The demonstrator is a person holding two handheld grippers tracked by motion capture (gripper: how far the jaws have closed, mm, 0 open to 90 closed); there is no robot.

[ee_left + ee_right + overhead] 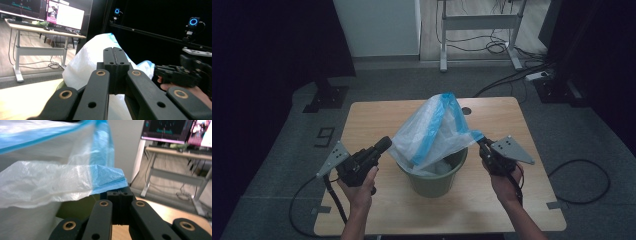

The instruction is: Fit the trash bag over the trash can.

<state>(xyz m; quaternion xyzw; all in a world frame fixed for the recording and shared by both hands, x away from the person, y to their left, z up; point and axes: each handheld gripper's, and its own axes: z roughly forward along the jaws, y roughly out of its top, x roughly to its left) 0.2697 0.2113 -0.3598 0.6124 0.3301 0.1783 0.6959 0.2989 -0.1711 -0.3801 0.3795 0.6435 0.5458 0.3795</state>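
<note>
- Green bin (437, 181) stands at table (377, 117) centre.
- White-blue bag (432, 131) rises from it toward twelve o'clock.
- Right gripper (482, 143) at three o'clock pinches the bag's edge.
- Left gripper (384, 145) at nine o'clock, closed, beside it.

The wooden table (492, 120) stands on grey floor, and everything else sits around it. Beyond the wooden table's far edge a white desk frame (479, 22) rises with loose cables (492, 46) under it and a white cabinet (379, 27) to its left, while a power strip (537, 76) lies off the far right corner. A black stand base (326, 97) rests off the far left corner, a black cable loop (582, 181) curls on the floor to the right, and lit monitors (65, 15) sit on a desk (37, 27) farther back.
</note>
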